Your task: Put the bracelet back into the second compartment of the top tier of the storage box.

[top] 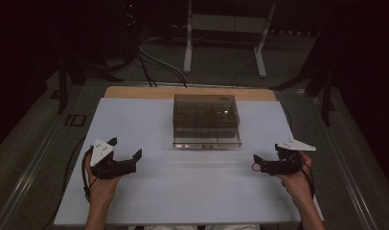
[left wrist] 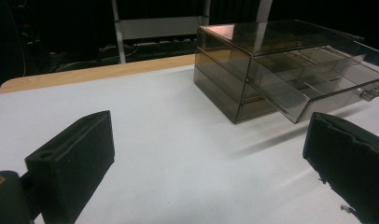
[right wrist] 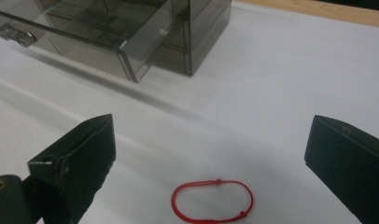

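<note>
A smoky clear plastic drawer box (top: pixel 206 115) stands at the middle back of the white table top (top: pixel 183 191), with its upper drawer (top: pixel 207 139) pulled out toward me; the same box (left wrist: pixel 271 65) (right wrist: pixel 131 32) appears in both gripper views. A thin red string loop (right wrist: pixel 212 200) lies flat on the white surface between my right gripper's jaws, and it shows as a red speck (top: pixel 254 167) from above. My right gripper (top: pixel 265 162) stands open around it at the front right. Front left, my left gripper (top: pixel 125 148) is open with nothing between its jaws.
A strip of bare wood (top: pixel 135 92) edges the table's far side. Beyond it stand a white metal frame (top: pixel 226 33) and cables (top: pixel 149 62) on the dark floor. A small black item (top: pixel 76 120) lies off the table's left edge.
</note>
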{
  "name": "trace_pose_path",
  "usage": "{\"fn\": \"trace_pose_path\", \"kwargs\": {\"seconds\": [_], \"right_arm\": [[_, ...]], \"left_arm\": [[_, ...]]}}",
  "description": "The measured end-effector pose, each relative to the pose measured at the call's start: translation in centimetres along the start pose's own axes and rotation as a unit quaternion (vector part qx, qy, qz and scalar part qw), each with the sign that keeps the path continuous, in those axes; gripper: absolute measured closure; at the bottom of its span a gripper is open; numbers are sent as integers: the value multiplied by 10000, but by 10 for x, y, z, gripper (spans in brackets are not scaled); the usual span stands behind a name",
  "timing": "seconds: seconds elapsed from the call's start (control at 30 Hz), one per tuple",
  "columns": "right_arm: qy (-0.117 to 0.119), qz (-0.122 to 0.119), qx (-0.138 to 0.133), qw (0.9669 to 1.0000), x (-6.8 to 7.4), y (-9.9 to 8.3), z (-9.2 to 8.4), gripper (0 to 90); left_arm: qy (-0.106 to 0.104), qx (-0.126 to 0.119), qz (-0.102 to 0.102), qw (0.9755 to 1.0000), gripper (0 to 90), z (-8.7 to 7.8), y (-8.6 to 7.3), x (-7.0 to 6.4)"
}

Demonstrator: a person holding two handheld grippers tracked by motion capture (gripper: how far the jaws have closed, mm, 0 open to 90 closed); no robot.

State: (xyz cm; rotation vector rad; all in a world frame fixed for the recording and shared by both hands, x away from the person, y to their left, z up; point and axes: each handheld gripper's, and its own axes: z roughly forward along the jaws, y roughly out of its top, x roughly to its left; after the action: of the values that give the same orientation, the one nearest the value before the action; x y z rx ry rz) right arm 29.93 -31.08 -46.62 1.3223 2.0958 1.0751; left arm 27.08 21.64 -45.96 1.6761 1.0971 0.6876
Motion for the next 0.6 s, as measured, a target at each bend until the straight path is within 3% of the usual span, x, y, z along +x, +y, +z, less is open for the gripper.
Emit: {"fn": "trace_pose_path", "kwargs": {"seconds": [0.6], "right_arm": [[-29, -141, 496, 9987, -3, -7, 16, 21]], "left_arm": [[52, -33, -53, 10000, 37, 0, 0, 2]]}}
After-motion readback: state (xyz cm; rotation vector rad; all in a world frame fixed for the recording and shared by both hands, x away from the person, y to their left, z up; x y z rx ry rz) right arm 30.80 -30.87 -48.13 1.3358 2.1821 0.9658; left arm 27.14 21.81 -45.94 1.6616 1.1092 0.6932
